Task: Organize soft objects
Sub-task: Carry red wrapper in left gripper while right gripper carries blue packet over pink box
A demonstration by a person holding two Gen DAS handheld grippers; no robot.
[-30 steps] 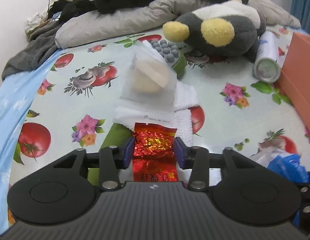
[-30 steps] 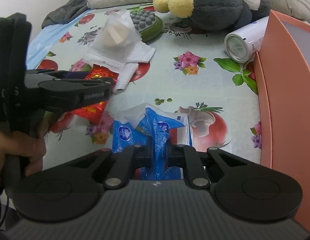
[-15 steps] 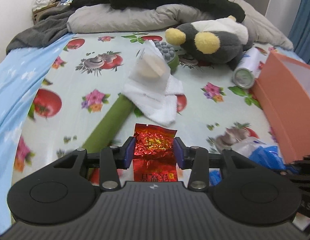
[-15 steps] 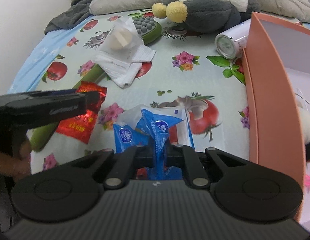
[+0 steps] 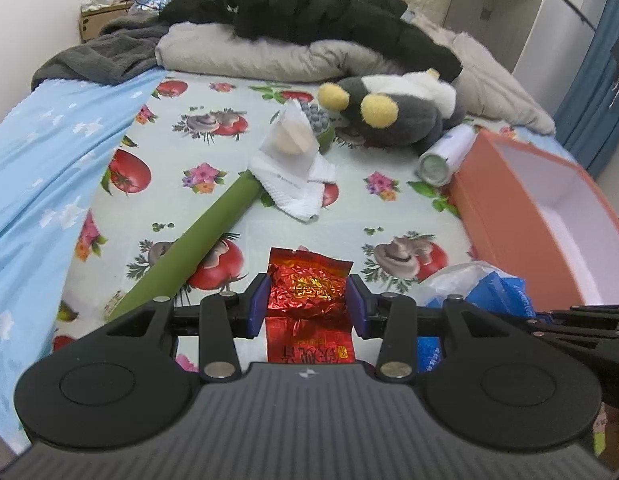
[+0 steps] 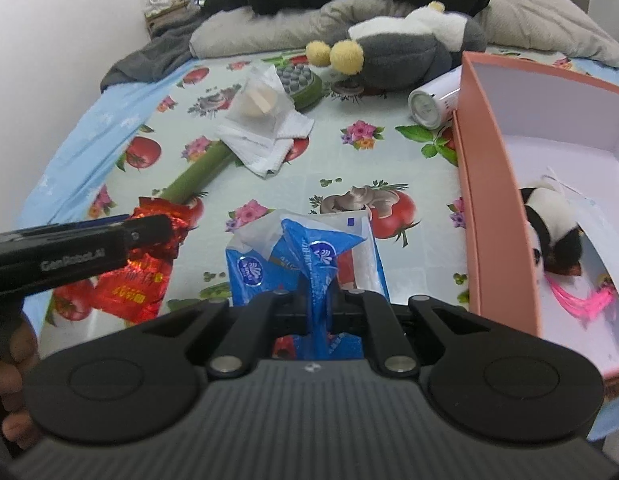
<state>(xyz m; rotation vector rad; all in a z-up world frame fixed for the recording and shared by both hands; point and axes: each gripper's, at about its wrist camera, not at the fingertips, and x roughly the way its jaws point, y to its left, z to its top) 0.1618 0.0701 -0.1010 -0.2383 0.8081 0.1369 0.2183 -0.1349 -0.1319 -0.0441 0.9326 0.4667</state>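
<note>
Red foil packet (image 5: 307,300) sits clamped between the blue pads of my left gripper (image 5: 307,302), held up off the bed, its lower half hanging down toward the gripper body. Over on the other side, my right gripper (image 6: 317,296) is squeezed tight on a blue and white plastic pack (image 6: 309,256), the crumpled film bunched between the fingers and standing up in front of the camera. From the right wrist view, my left gripper (image 6: 165,230) comes in from the left edge with the red packet (image 6: 129,276) dangling from it, just beside the blue pack.

Beyond both, the fruit-print bedsheet (image 5: 197,136) carries a long green massage stick (image 5: 197,244) lying at a slant, with a white cloth (image 5: 297,188) and a clear bag holding a pale sponge (image 5: 291,140) piled on its far end. Past that lies a grey plush toy (image 5: 393,120) with yellow feet, and near it a white bottle (image 5: 445,156) on its side. To the right stands an open orange box (image 6: 493,208), and inside it a small panda toy (image 6: 549,224) lies on the white floor beside pink strands (image 6: 581,300).
</note>
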